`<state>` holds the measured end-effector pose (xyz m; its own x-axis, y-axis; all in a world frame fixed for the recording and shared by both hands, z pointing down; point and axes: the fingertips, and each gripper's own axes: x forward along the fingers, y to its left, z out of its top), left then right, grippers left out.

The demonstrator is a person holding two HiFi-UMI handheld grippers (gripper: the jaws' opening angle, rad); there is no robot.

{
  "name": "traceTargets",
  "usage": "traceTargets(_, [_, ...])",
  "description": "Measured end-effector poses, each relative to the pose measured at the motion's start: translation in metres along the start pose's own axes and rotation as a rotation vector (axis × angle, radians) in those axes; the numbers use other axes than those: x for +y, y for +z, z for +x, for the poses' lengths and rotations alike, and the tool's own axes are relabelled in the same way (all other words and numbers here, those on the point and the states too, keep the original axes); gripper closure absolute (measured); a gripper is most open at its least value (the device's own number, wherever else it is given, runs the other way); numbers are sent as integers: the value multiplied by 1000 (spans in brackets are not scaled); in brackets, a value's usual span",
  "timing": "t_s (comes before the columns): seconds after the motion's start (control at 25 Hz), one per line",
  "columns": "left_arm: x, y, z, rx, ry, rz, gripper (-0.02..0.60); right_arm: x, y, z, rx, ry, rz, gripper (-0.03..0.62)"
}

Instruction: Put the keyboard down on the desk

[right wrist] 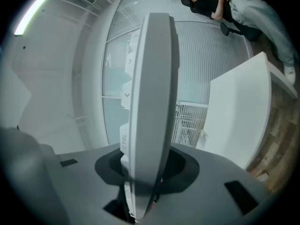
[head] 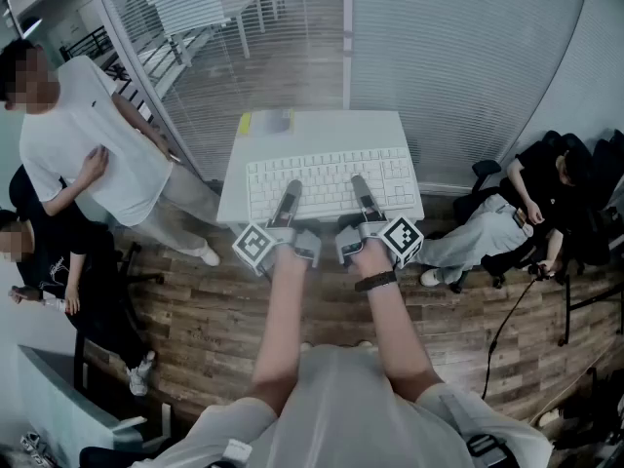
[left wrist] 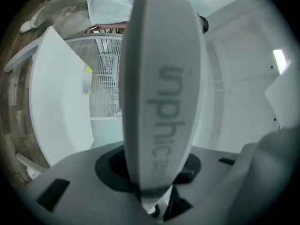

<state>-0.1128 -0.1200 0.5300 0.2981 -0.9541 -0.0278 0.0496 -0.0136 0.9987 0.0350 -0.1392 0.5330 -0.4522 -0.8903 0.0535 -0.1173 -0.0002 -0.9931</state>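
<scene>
A white keyboard (head: 327, 181) hangs level over a small white desk (head: 322, 130), its near edge reaching past the desk's front. My left gripper (head: 292, 191) is shut on the keyboard's near edge left of the middle, and my right gripper (head: 360, 185) is shut on it right of the middle. In the left gripper view the keyboard's edge (left wrist: 161, 93) fills the centre, and the desk (left wrist: 56, 102) lies apart from it. The right gripper view shows the keyboard (right wrist: 150, 102) edge-on with its keys to one side and a gap to the desk (right wrist: 239, 111).
A yellow note (head: 246, 123) and a small grey object (head: 281, 120) lie at the desk's far left. A person in a white shirt (head: 88, 135) stands at left and another (head: 526, 203) sits at right. A glass wall with blinds (head: 292, 37) lies beyond the desk.
</scene>
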Motion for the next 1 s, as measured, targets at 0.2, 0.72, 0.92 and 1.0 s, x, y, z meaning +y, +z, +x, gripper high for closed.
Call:
traceTargets(0.2, [2, -8, 1, -26, -5, 5, 443, -5, 8, -2, 23, -5, 4, 453])
traceTargets(0.72, [6, -50, 4, -75, 2, -24, 443, -7, 41, -22, 58, 5, 7, 460])
traceTargets(0.92, [6, -71, -1, -93, 8, -17, 443, -12, 54, -39, 44, 26, 17, 465])
traceTargets(1.0, [5, -77, -5, -97, 11, -9, 443, -14, 58, -46, 47, 29, 8, 465])
